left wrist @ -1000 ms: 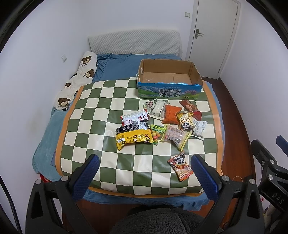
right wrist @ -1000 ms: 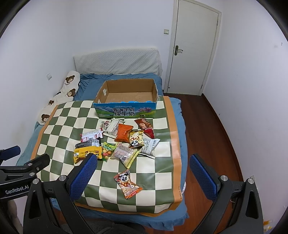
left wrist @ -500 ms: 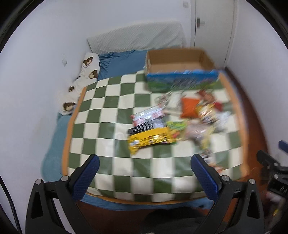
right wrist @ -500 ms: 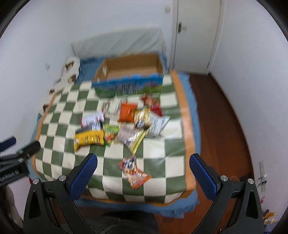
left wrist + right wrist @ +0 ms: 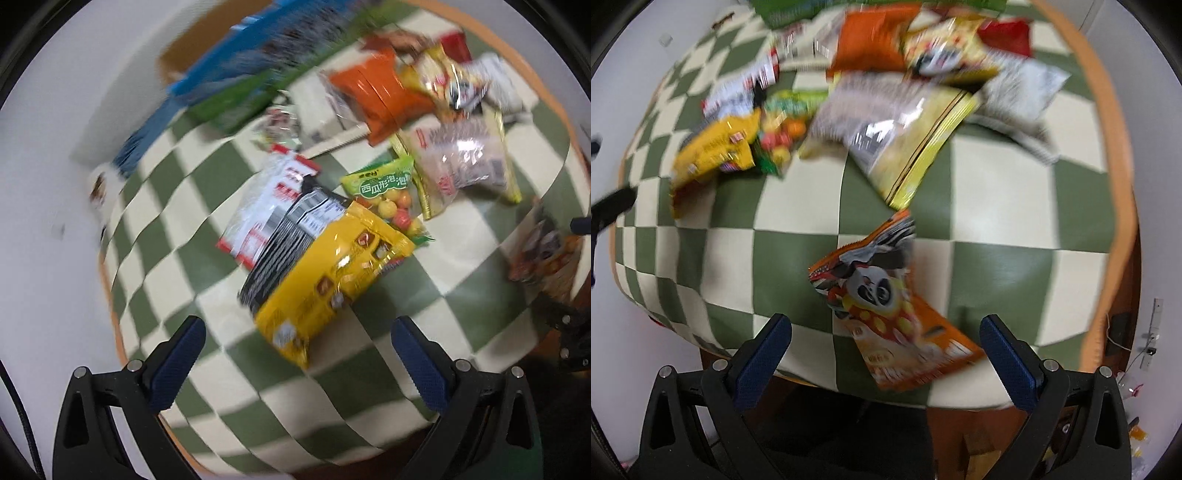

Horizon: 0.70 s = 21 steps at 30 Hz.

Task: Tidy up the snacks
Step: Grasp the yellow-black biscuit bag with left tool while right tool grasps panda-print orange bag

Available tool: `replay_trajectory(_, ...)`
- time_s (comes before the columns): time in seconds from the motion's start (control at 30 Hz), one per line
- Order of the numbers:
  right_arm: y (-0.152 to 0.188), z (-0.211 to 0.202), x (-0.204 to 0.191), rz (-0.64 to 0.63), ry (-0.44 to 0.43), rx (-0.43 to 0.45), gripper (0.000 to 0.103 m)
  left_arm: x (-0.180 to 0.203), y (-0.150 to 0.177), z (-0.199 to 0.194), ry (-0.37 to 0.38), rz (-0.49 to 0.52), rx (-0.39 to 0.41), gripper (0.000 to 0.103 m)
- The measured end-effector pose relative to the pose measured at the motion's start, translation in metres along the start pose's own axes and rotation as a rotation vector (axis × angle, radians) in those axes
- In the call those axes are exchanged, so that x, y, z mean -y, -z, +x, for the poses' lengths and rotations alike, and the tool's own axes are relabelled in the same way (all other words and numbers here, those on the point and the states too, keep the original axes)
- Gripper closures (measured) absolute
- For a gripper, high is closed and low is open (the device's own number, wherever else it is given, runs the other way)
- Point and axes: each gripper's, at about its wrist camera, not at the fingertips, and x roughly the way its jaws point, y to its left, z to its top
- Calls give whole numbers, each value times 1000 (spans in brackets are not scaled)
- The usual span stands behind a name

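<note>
I'm holding the left hand-held gripper (image 5: 293,347) wide open and empty, tilted down just short of the yellow bag (image 5: 332,277), likely my first pick. I'm angling the right hand-held gripper (image 5: 884,341), equally wide, over the panda packet (image 5: 886,295) lying apart from the pile on the bed's checkered mat (image 5: 798,206).

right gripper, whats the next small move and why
Probably ease the right gripper down and close on the orange panda packet. Its jaws stand wide open and empty, and the packet lies alone on the checkered cloth, between the fingers and apart from the pile, so it looks like the easiest pick.
</note>
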Motion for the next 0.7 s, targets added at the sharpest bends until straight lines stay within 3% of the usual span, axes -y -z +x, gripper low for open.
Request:
replay_trajectory(0.2,-1,46,-13,3,13,-73,3,5,-33,52,39,265,-44,0)
replay_trajectory(0.3,-5,57,-16,32,34,-69,17,10,-44,80,76,382,-121,0)
replay_trajectory(0.4,-13,63,-13,111,7,-60,30,10,-53,96,126,391,-142,1)
replay_trajectory(0.47,-18,65,-9,163,-20,-59,33,8,-56,103,152,353,-149,11)
replay_trajectory(0.57,-24,73,-1,258,-83,-57,34,3,-51,103,153,234,-137,14)
replay_trajectory(0.63,-27,78,5,318,-125,-58,34,-16,-43,101,177,47,-155,17)
replay_trajectory(0.7,-28,85,12,368,-157,-63,34,-37,-32,106,209,-192,-239,17)
